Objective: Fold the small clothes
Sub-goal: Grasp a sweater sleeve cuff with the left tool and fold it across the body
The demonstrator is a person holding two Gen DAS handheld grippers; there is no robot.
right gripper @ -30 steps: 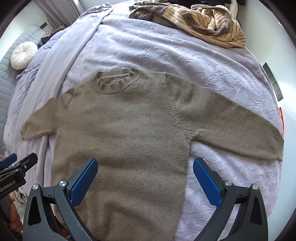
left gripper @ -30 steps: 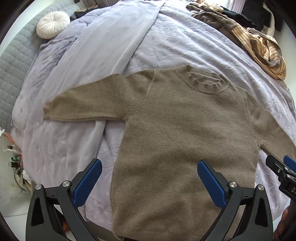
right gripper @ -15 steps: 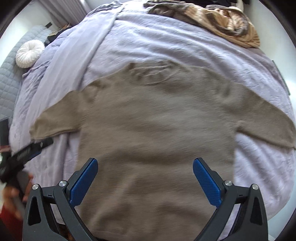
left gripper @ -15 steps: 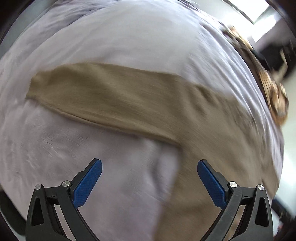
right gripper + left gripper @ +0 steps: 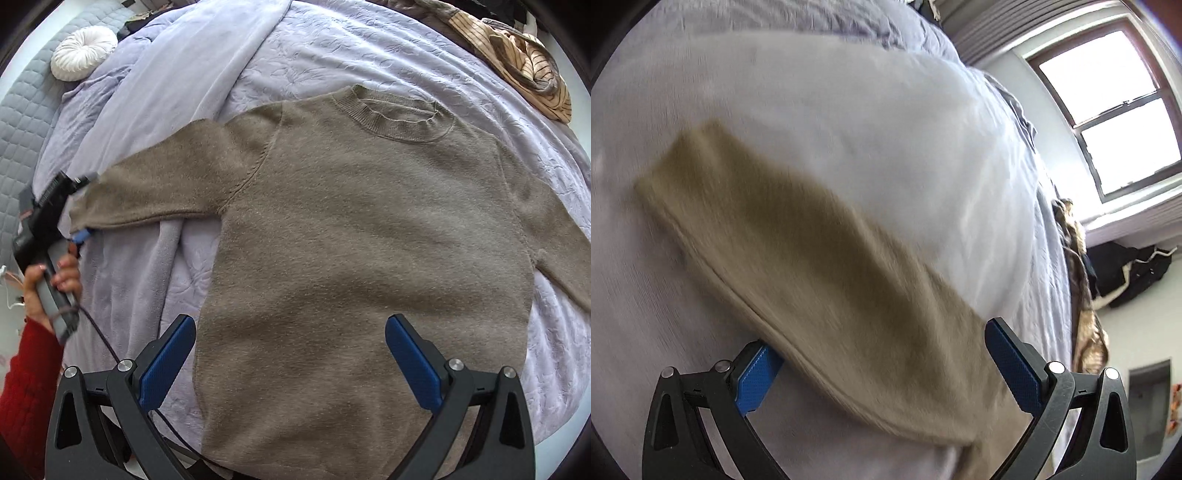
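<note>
Bed (image 5: pixel 424 48): lilac quilted cover fills both views and carries everything. No desk here; the bed is my work surface.

Sweater (image 5: pixel 362 236): olive-brown knit, flat and face up on the bed, neckline far, hem near, both sleeves stretched out to the sides. Nothing folded yet, I judge; spread like this so each sleeve can be brought in over the body.

Left sleeve (image 5: pixel 798 254): lies out to the left, well clear of the body panel. Left wrist view is blurred, but the sleeve runs diagonally between my left jaws, cuff at far left.

Left gripper (image 5: pixel 882 369): low at the cuff end, jaws spread wide, one blue pad tucked under the sleeve's near edge, the other above the knit. Not pinching yet. I read this as lining up for the first fold.

Right gripper (image 5: pixel 291 354): hangs over the hem area, jaws spread, holding nothing. Parked there, I judge, to pin or take the body later.

Hand (image 5: pixel 51 277): grips the left tool's handle at far left of the right wrist view, with a red sleeve (image 5: pixel 26 384) below it.

Striped clothes (image 5: pixel 524 62): heap at far right of the bed, apart from the sweater; not in my way.

Round cushion (image 5: pixel 83 51): white, far left, well apart.

Cable (image 5: pixel 107 343): trails from the left tool across the cover near the hem; could snag a fold.

Window (image 5: pixel 1108 107): bright, beyond the bed.
</note>
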